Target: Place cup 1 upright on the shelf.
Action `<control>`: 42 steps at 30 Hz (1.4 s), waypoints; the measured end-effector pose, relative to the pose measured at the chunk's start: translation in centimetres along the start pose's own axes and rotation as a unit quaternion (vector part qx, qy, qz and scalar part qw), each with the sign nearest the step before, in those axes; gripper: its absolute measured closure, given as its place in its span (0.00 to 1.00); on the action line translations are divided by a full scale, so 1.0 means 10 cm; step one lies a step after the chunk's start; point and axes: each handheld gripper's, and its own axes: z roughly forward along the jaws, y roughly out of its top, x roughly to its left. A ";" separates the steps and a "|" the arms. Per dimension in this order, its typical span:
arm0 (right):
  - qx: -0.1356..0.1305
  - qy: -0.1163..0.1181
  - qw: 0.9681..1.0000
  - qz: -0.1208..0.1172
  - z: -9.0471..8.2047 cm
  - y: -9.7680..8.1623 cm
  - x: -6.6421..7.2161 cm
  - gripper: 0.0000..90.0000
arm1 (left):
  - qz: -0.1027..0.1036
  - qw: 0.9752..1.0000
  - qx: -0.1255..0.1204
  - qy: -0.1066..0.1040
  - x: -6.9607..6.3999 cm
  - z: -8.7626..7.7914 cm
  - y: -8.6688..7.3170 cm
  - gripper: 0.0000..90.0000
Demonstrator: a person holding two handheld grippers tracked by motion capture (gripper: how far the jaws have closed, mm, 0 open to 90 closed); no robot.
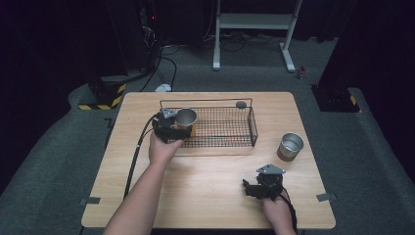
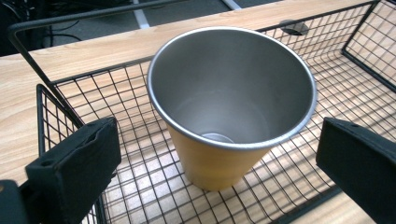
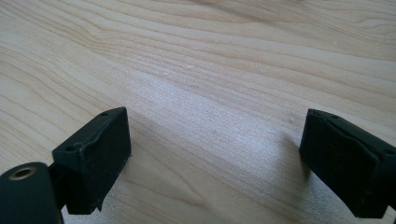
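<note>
1. Tabletop (image 1: 205, 181): a light wooden surface on which the wire basket is carried toward the far edge.
2. Wire basket (image 1: 230, 128): taken as the landmark. A small dark disc (image 1: 241, 104) is seen at its far rim.
3. Left gripper (image 1: 172, 128): held at the basket's left end, jaws spread wide and released; in the left gripper view the pads (image 2: 79, 158) stand clear on either side of the cup.
4. Right gripper (image 1: 259, 188): rested well in front of the basket's right end, jaws apart over bare wood, nothing grasped.
5. Orange cup (image 2: 219, 158): stood upright on the basket's mesh floor, in its left end, steel rim upward, untouched by either pad.
6. Second cup (image 1: 290, 146): stood outside the basket, just off its right front corner.

Risk, as judged: if the left gripper is withdrawn askew, the orange cup's rim may be clipped by a pad and the cup toppled on the uneven mesh; the basket's front wire may also be snagged.
</note>
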 end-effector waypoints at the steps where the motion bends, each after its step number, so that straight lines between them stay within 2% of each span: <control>1: 0.000 0.000 1.000 0.000 0.00 0.00 0.00 0.10 | 0.001 1.000 0.001 -0.001 0.00 -0.01 -0.01 0.01; 10: 0.001 0.001 1.000 0.000 0.00 0.00 0.00 0.10 | -0.003 1.000 -0.009 -0.012 0.02 -0.16 -0.07 0.01; 15: 0.001 0.001 1.000 0.000 0.00 0.00 0.00 0.10 | -0.012 0.999 -0.015 -0.030 0.03 -0.26 -0.11 0.01; 21: 0.001 0.001 1.000 0.000 0.00 0.00 0.00 0.10 | -0.005 1.000 -0.014 -0.027 0.04 -0.40 -0.17 0.01; 28: 0.001 0.001 1.000 0.000 0.00 0.00 0.00 0.10 | -0.007 0.999 -0.017 -0.034 0.03 -0.53 -0.26 0.01; 30: 0.001 0.001 1.000 0.000 0.00 0.00 0.00 0.10 | 0.000 0.999 -0.021 -0.036 0.03 -0.58 -0.29 0.02; 42: 0.000 0.002 1.000 -0.002 0.00 0.00 0.00 0.10 | 0.000 0.999 -0.026 -0.039 0.05 -0.72 -0.47 0.02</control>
